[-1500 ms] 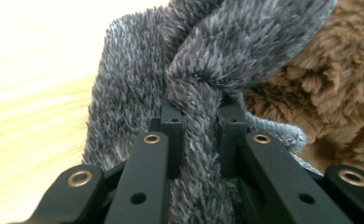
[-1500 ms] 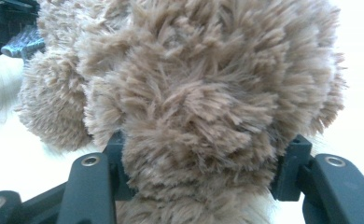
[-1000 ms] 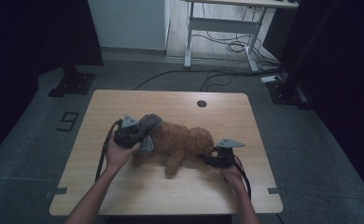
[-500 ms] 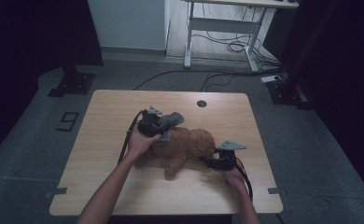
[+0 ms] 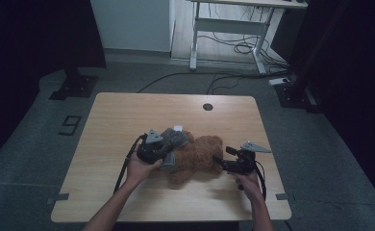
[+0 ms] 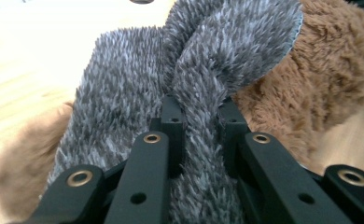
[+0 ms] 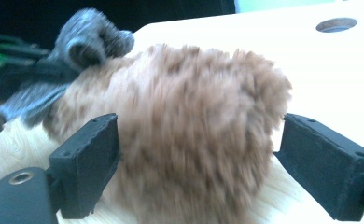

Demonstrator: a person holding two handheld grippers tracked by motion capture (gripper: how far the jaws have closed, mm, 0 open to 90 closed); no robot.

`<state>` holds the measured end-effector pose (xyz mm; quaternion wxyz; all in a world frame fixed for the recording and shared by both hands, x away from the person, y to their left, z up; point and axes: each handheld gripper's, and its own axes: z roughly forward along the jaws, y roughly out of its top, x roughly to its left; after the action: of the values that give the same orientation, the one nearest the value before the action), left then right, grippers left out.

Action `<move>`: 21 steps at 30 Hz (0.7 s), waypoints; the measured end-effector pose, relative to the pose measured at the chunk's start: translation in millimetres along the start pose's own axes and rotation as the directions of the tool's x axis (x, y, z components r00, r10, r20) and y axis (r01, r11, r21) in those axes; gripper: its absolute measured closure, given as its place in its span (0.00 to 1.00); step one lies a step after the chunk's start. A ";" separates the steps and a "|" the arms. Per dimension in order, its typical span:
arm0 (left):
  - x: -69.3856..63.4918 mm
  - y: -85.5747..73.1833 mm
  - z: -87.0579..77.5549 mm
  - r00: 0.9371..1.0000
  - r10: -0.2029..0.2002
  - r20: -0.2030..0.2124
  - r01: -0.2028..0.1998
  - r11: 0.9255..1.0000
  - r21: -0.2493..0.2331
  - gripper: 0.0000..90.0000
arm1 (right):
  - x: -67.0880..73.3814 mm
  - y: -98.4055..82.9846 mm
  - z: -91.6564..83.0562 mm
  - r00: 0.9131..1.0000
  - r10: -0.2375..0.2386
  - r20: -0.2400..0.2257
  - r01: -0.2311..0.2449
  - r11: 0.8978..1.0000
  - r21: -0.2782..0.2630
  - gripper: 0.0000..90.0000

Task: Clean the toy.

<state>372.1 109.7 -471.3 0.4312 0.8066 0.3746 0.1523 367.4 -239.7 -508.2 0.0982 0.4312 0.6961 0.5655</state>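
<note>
Grey fuzzy fabric (image 6: 189, 107), a small garment or scarf by the look of it, is being pinched in the left gripper (image 5: 162, 153), whose jaws are pressing together on a rolled fold of it; the rest of the cloth is draping over the brown plush teddy bear (image 5: 200, 156). The bear is lying on its side near the middle of the light wooden table (image 5: 128, 115), with the grey piece at its left end, over what seems to be the head or shoulder.

The right gripper (image 5: 221, 162) is sitting at the bear's other end. Its jaws have just been opening and are now standing spread on either side of the plush body (image 7: 189, 135), the pads appearing clear of the fur.

With that hold released, nothing is pinning the toy down. If the left hand is tugging the cloth to settle it, the light bear is likely sliding or rolling along with it, and the fabric is ending up bunched instead of wrapped. The grip is also only on a narrow fold, so the fleece may be slipping out mid-pull. Long pile could be snagging on the spread pads if the right hand is dragged away low.
</note>
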 end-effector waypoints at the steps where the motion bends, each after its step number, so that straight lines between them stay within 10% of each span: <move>1: -2.0 -3.7 -1.9 1.000 0.000 0.004 0.000 1.000 -0.006 0.86 | 2.0 1.9 3.0 1.000 -0.006 0.005 0.006 1.000 0.004 0.13; 7: -4.2 -16.2 -10.1 0.998 -0.038 0.047 0.040 0.999 -0.036 0.86 | 4.7 -3.6 24.1 1.000 0.007 -0.013 -0.006 0.997 0.076 0.06; 13: -9.4 -18.8 -14.4 0.998 -0.033 0.059 0.035 0.999 -0.035 0.85 | 2.1 -12.5 24.5 0.997 -0.008 -0.083 0.017 0.995 0.103 0.24; 21: -29.9 29.6 -19.3 0.996 0.013 0.093 -0.011 1.000 -0.027 0.84 | 3.6 -20.1 19.0 0.997 -0.046 -0.067 0.052 0.995 0.083 0.46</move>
<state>355.0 88.6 -433.8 0.4580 0.8092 0.3472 0.1219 367.2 -223.5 -531.0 0.0711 0.3993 0.7326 0.5466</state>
